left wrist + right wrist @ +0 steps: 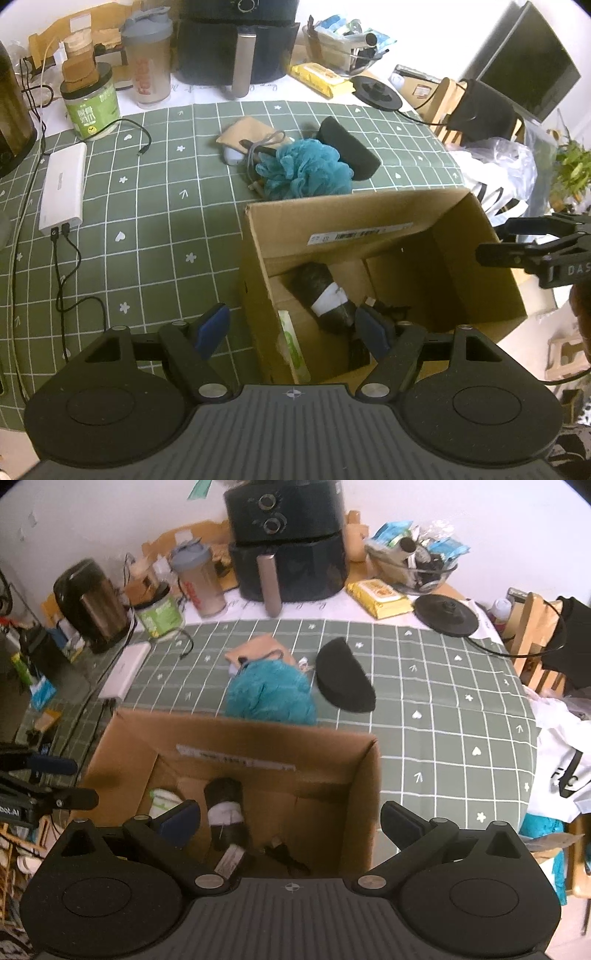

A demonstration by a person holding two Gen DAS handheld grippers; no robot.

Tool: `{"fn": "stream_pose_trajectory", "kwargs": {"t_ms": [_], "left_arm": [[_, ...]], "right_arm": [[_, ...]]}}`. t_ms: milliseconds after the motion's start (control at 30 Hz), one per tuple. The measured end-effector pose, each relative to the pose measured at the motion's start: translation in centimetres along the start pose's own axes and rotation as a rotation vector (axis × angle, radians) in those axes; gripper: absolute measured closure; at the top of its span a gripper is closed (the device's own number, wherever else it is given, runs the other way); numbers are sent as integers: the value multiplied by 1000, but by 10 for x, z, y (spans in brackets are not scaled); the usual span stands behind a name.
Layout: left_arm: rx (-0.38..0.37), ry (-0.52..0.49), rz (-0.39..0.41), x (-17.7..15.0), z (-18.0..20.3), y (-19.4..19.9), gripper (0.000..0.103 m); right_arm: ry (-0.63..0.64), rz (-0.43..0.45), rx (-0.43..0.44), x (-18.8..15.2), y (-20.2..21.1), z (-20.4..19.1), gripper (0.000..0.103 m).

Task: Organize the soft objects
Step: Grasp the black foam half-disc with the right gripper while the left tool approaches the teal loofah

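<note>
Both our left gripper (291, 330) and right gripper (290, 823) hang open, empty, over the box (369, 218); the blue pouf (304, 168) lies just beyond its far wall.

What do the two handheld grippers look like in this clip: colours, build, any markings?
Both are matte black plastic. The left gripper and right gripper each have two linkage arms with silver pivot pins, round black side discs, a ribbed grey centre plate with a small crosshair mark, and dark blue pads on the fingers. White lettering shows on the body, partly cut off. No sleeves are visible.
</note>
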State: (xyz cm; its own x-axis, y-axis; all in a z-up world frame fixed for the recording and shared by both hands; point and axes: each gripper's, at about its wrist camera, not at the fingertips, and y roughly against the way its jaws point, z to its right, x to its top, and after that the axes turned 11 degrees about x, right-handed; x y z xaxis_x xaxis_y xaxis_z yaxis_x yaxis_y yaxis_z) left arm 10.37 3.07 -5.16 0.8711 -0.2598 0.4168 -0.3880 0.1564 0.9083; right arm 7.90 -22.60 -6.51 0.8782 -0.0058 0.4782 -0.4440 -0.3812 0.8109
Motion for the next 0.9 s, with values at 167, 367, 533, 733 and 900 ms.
{"fn": "stream_pose_trajectory", "kwargs": {"t_ms": [167,367,533,733,900], "left_arm": [[-7,-5,15,5,2,-2,28],[-18,11,39,12,4,-3,28],[-22,37,57,19,6,-5,28],[-19,56,76,33,9,-6,28],[-9,76,99,46,10,-6,28]], "right_arm": [[-15,16,-23,5,4,15,0],[-11,32,-38,20,5,41,0],[9,58,-68,42,10,69,0],[44,56,-75,68,5,99,0],[97,41,-97,92,-4,120,0]]}}
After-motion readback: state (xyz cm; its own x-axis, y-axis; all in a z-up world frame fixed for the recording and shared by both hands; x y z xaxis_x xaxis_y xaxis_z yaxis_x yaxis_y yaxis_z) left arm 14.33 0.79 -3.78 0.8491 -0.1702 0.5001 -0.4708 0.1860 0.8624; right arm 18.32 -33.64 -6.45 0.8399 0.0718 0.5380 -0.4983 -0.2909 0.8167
